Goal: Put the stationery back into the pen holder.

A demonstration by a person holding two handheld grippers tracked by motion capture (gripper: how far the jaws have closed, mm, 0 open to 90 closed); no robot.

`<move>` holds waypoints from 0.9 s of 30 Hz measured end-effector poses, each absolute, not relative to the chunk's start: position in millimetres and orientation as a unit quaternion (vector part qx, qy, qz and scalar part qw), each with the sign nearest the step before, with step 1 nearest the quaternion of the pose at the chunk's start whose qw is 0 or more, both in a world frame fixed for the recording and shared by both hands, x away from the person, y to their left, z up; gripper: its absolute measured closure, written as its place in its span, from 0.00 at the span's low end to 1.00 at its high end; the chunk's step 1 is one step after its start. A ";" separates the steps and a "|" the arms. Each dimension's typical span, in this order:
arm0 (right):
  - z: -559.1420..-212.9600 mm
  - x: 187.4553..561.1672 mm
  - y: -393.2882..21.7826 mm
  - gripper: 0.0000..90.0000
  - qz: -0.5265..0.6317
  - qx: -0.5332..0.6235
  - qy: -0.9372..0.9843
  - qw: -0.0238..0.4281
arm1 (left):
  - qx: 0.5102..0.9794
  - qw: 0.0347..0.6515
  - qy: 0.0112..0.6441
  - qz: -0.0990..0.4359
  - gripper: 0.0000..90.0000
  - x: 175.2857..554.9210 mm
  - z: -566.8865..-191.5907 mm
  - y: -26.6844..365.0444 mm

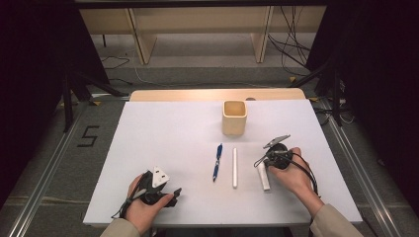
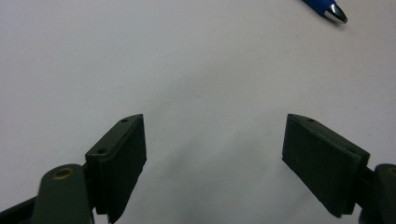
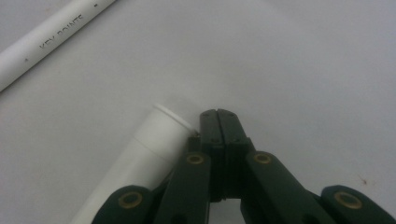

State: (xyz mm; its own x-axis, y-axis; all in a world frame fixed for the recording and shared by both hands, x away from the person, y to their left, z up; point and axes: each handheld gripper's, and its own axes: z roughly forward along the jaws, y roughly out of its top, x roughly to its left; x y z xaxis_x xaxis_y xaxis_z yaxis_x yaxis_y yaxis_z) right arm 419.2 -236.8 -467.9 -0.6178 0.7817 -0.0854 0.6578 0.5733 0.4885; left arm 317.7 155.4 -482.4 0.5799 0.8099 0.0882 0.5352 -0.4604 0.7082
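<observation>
From the high view, a white table [image 1: 163, 128] is seen with a beige cup [image 1: 234, 117] standing near its far edge. In front of the cup three things lie in a row, roughly parallel and apart from one another: a blue pen [image 1: 217, 162], a thin white pen [image 1: 234, 168] and a thicker white marker [image 1: 263, 177]. The left gripper [image 1: 174, 193] is held low at the near left of the table, well apart from the row. The right gripper [image 1: 261, 160] is held just beside the far end of the marker. No pen is seen in the cup, so the work is judged to be at its very start, most likely the gathering of the pens into the cup.

In the left gripper view, the jaws are seen spread wide with only bare table between them; nothing is held. The silver tip of the blue pen is caught at the upper right corner [image 2: 334, 11].

In the right gripper view, the jaws are seen pressed fully together, with nothing between them. The marker [image 3: 149, 144] lies just to their left, its end close against the closed tips; whether it is touched cannot be told. The thin white pen [image 3: 51, 35] crosses the upper left corner.

For the next move, the right jaws would have to be opened, set astride the marker and closed on its barrel before any lift toward the cup.
</observation>
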 end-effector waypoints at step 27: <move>-468.3 418.8 -235.2 0.99 0.209 0.402 0.876 0.168 | 0.829 0.322 0.404 0.212 0.24 317.9 -482.4 155.0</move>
State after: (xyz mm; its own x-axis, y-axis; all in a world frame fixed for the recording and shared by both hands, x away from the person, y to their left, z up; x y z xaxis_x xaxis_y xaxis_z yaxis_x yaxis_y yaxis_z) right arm 418.8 -235.2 -468.3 -0.6203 0.7741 -0.1263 0.6341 0.5898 0.5001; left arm 317.9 155.0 -482.4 0.5828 0.8073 0.0923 0.5340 -0.4661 0.7054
